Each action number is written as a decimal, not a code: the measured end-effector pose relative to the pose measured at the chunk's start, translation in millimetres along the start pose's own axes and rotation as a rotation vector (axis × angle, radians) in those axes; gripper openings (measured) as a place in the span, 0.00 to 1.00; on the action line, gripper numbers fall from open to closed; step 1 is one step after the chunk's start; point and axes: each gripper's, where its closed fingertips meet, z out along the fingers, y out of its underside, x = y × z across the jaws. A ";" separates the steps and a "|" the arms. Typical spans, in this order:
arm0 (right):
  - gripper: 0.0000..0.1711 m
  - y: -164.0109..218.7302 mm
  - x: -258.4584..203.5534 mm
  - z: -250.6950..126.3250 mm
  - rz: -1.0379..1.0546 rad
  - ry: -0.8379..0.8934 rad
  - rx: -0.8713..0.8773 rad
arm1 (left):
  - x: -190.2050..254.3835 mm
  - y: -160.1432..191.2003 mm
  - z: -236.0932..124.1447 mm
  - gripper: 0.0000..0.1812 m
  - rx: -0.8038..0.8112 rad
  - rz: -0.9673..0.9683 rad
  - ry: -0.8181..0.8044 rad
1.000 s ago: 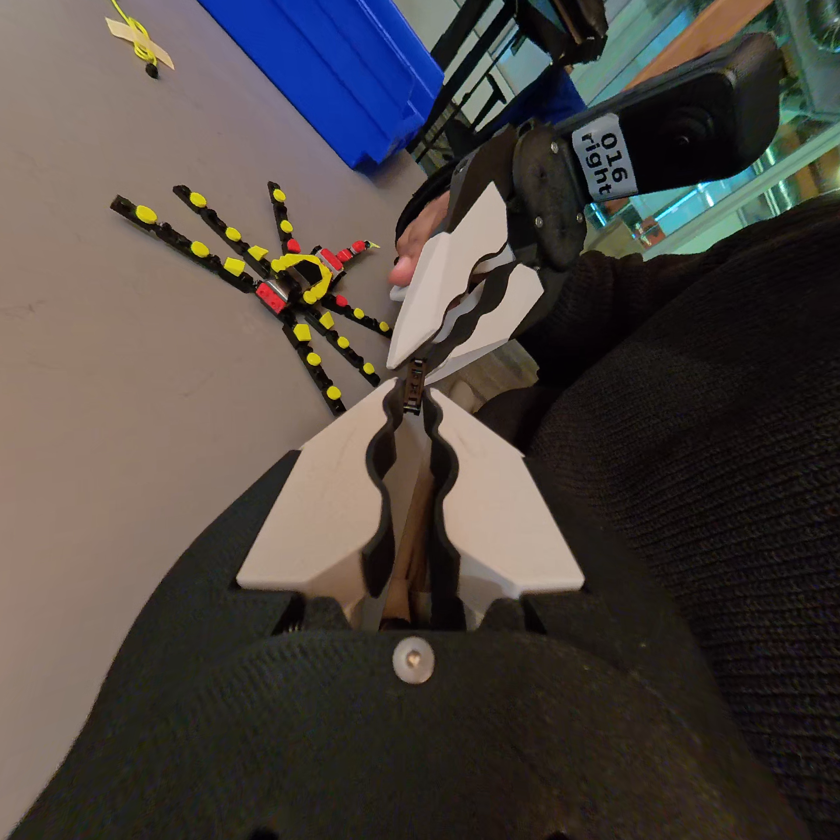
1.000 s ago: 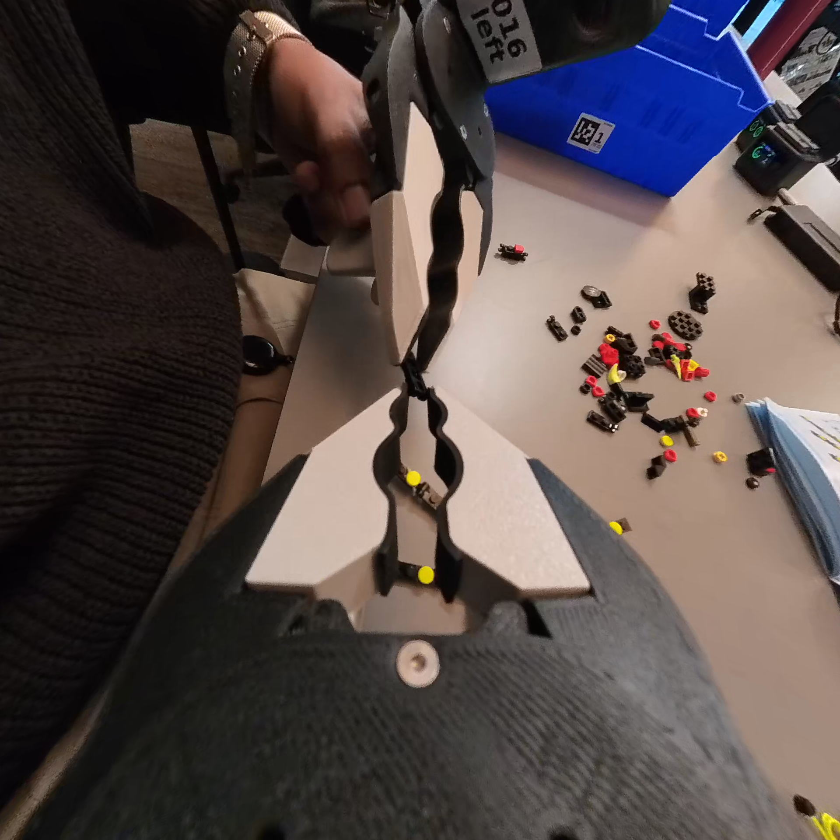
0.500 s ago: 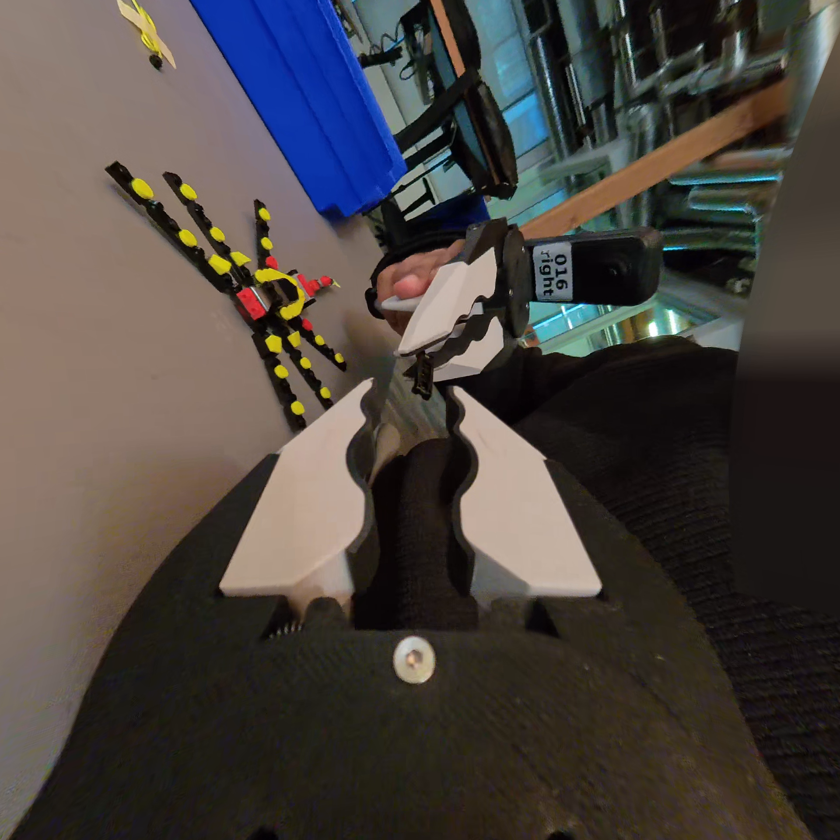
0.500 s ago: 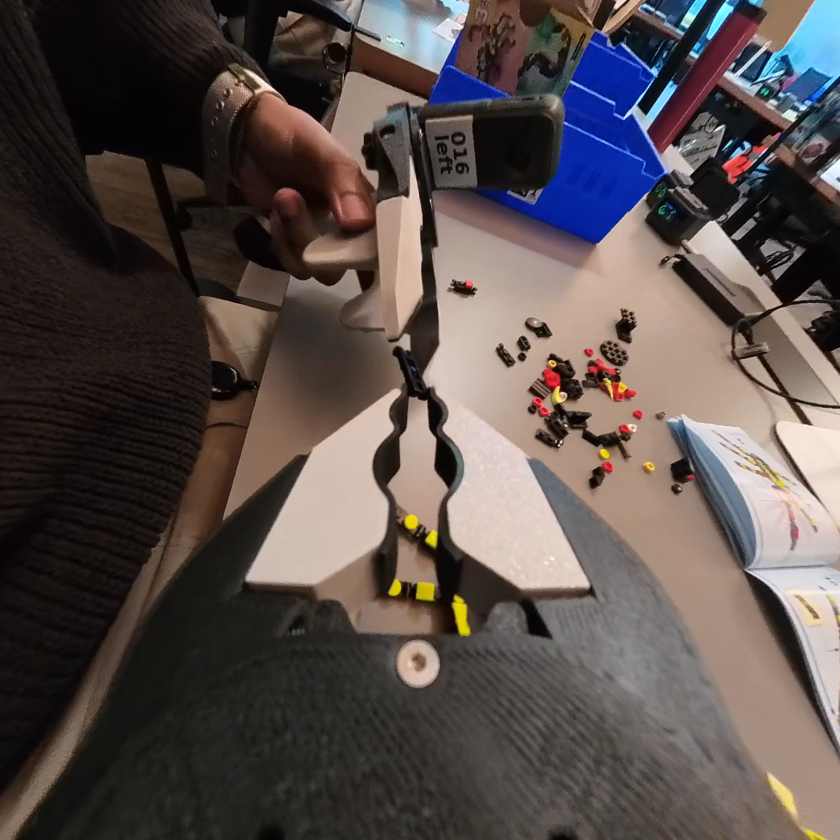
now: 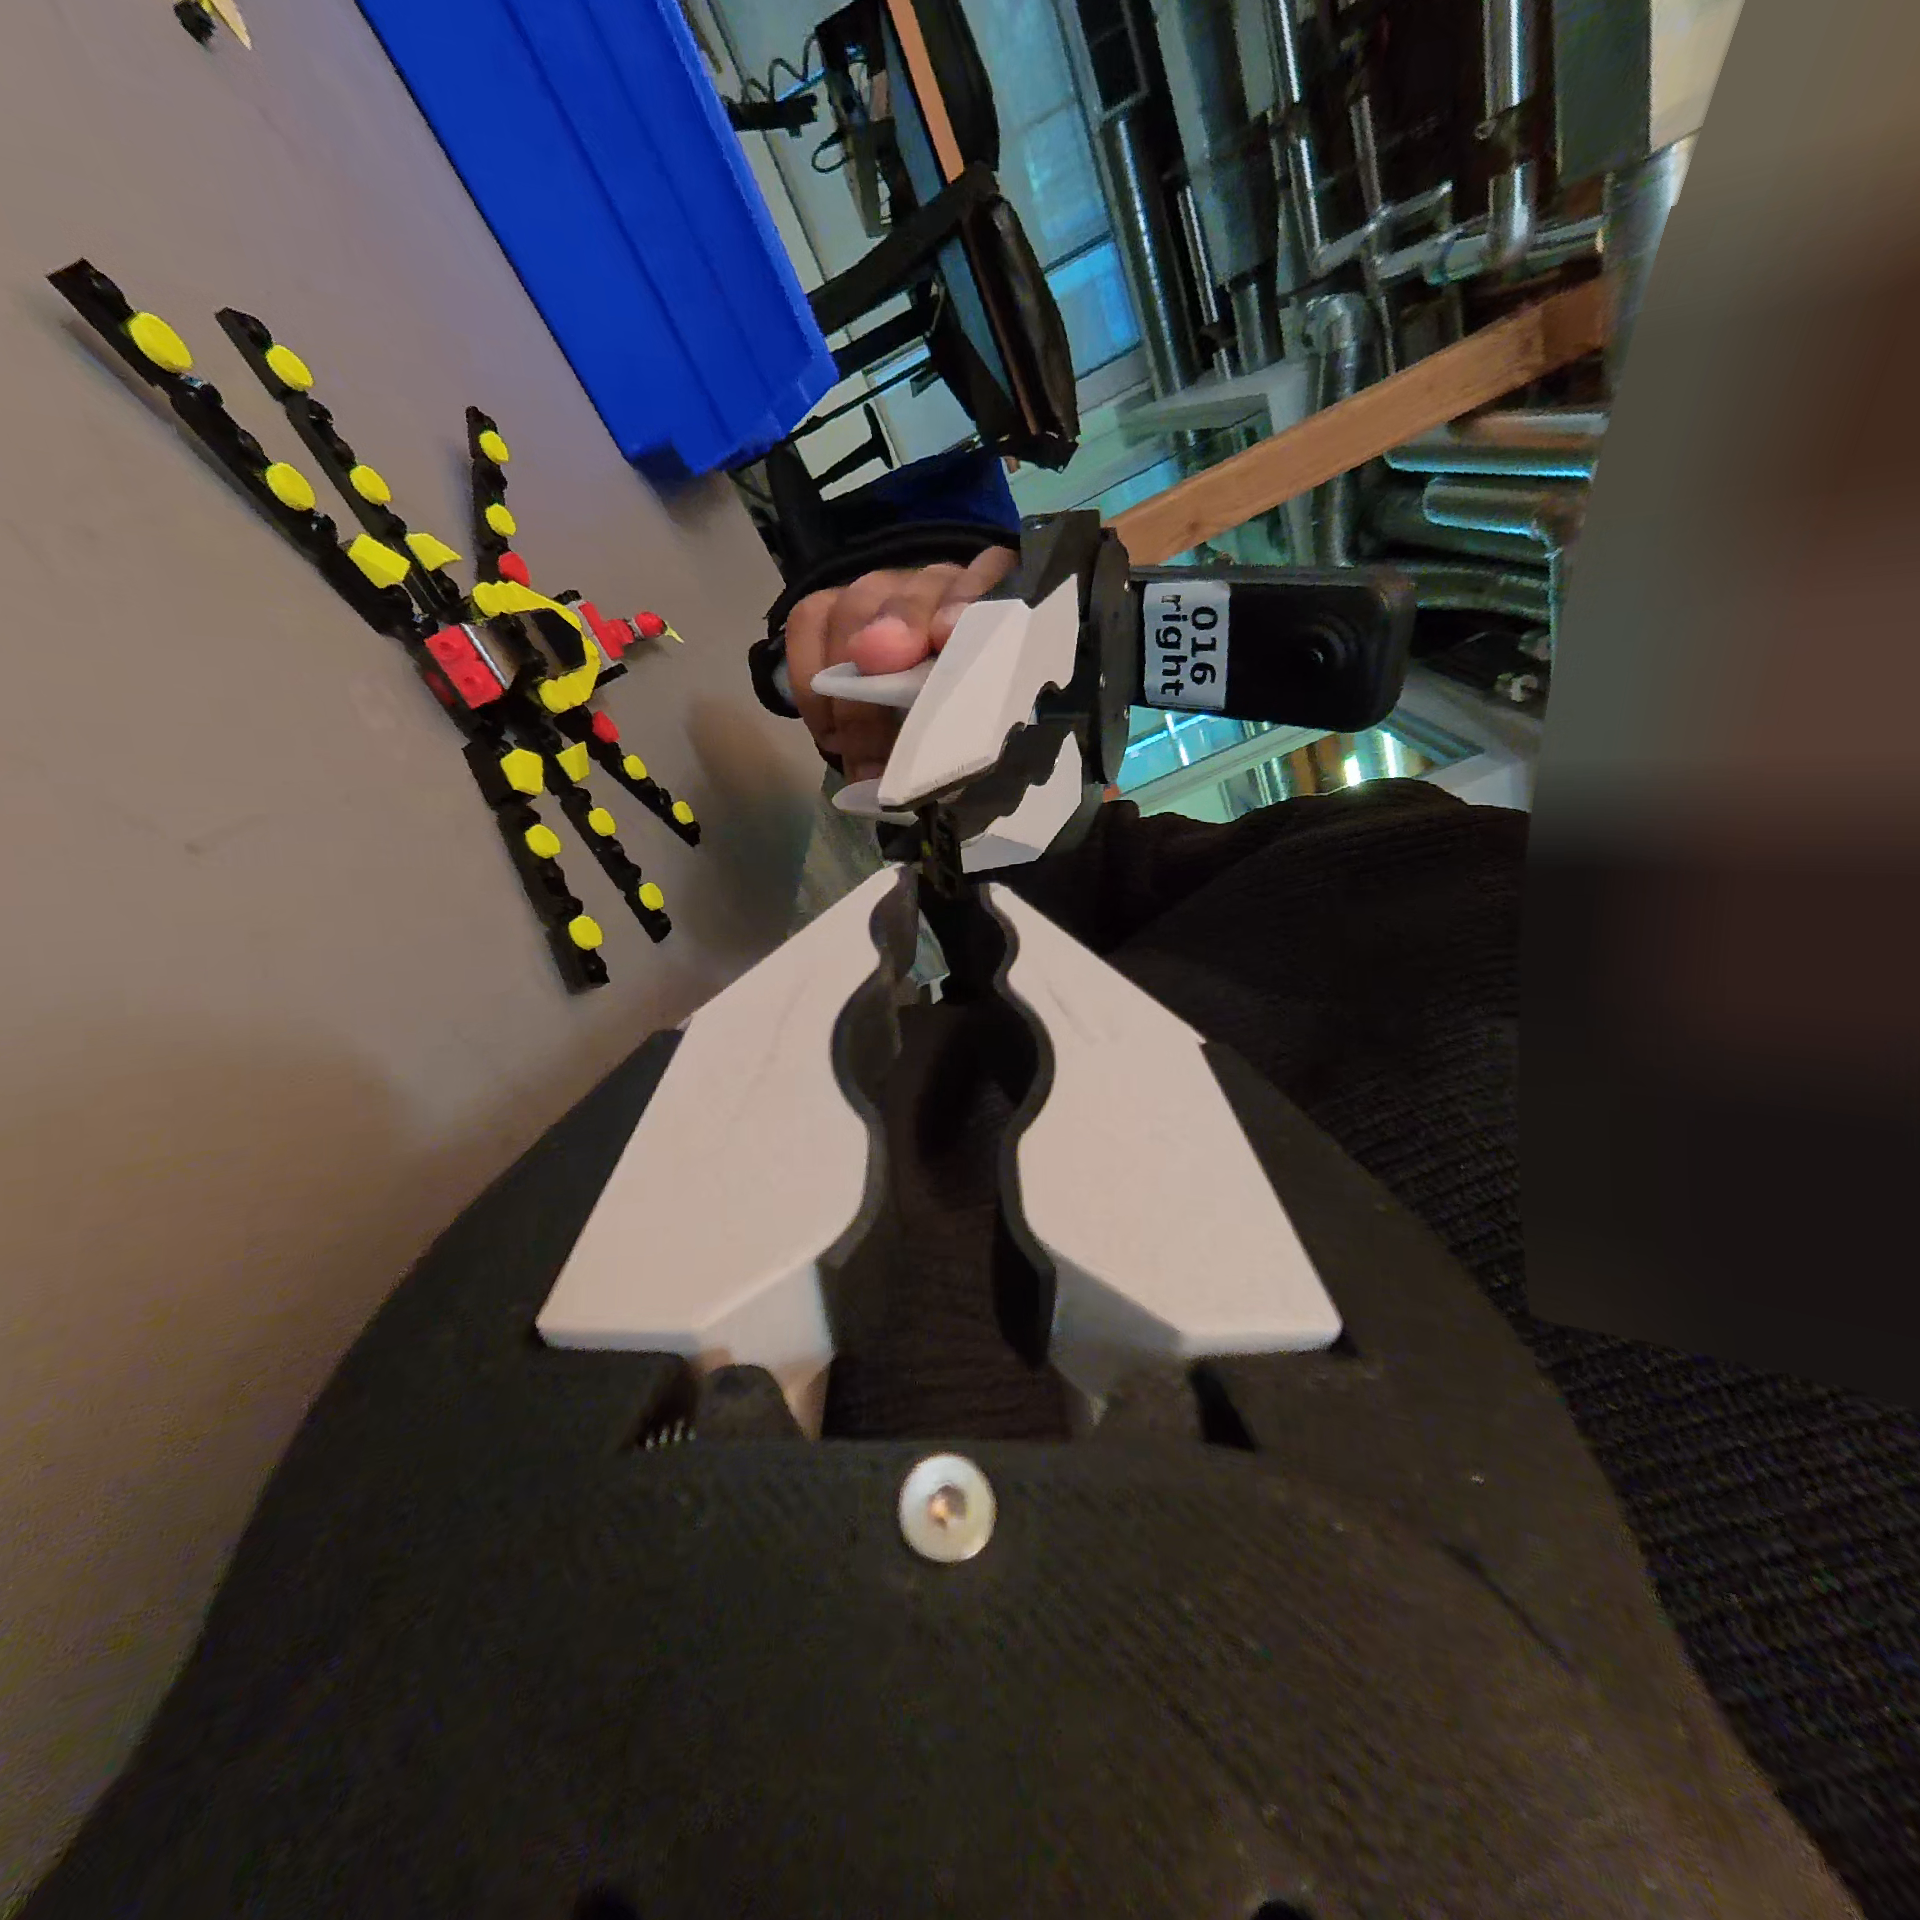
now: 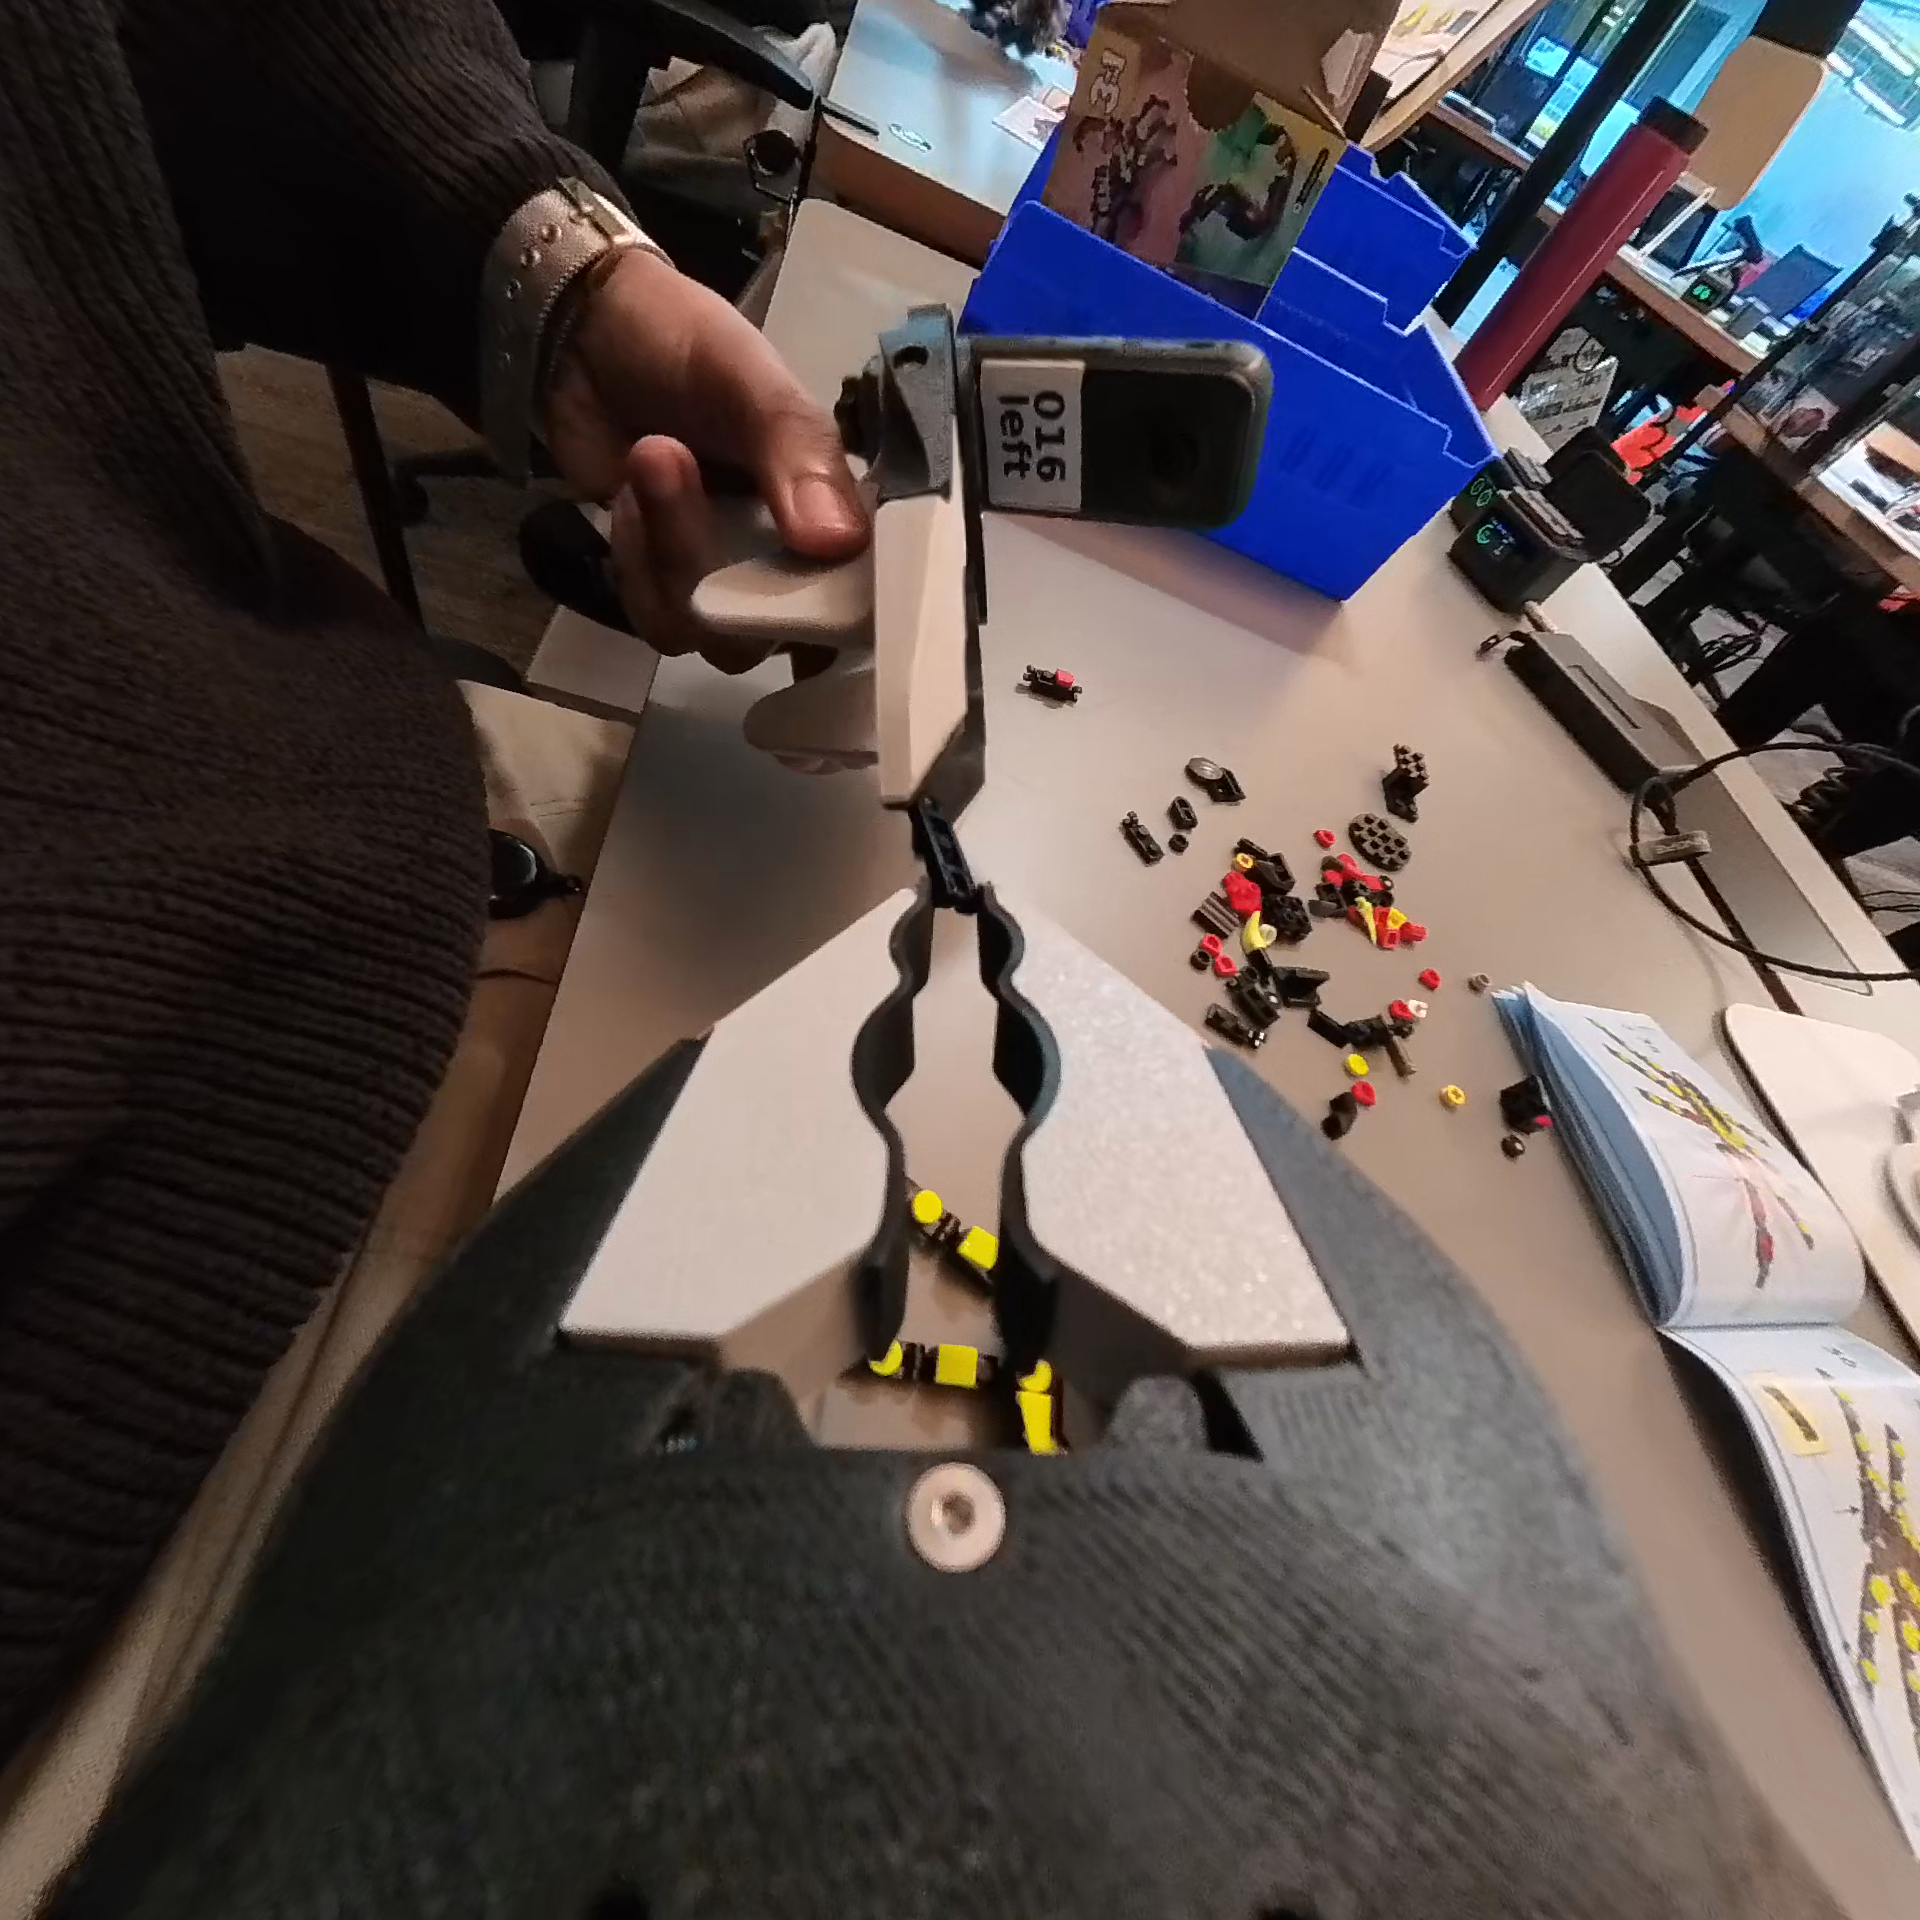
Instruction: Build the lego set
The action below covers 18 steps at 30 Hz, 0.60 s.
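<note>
Right now the small black lego piece (image 6: 943, 862) sits in the air between the two claws, above the near edge of the table (image 6: 1195, 644). Right gripper (image 6: 951, 896) has its tips pinched on the lower end of the piece. Left gripper (image 6: 935, 779) comes at it from above; its tips look narrow, but whether they touch the upper end I can't tell.

Half-built spider model (image 5: 499, 644), black legs with yellow studs and a red-yellow core, lies flat on the table well apart from the claws. Loose pile of parts (image 6: 1309, 935) is farther out, instruction booklet (image 6: 1704, 1174) beside it, blue bin (image 6: 1299, 416) at the back.

Risks, as I judge them:
- Grip is on the very tip. Any twist from the left claw could pop the piece out, and it would drop over the table edge into the lap.
- Two claws misaligned means sideways force and a slip.

Hard to see: piece's exact shape, its studs, the left claw's contact. Model is mostly hidden behind the claw in the right wrist view.
</note>
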 end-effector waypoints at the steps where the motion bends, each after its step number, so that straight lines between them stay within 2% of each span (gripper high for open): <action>1: 0.04 -0.1 -0.3 0.2 -0.003 0.000 0.000 | 0.8 -0.5 -0.3 0.03 0.004 -0.006 0.009; 8: 0.04 1.5 -0.6 1.5 0.039 -0.015 0.001 | -0.9 -1.0 -1.4 0.02 0.001 0.037 -0.019; 12: 0.08 4.7 5.9 0.9 0.135 -0.014 -0.005 | -0.6 -9.5 -5.9 0.01 0.046 0.078 -0.040; 18: 0.11 8.2 18.5 0.1 0.267 0.022 -0.024 | -13.4 -19.7 -13.1 0.00 0.077 0.258 -0.220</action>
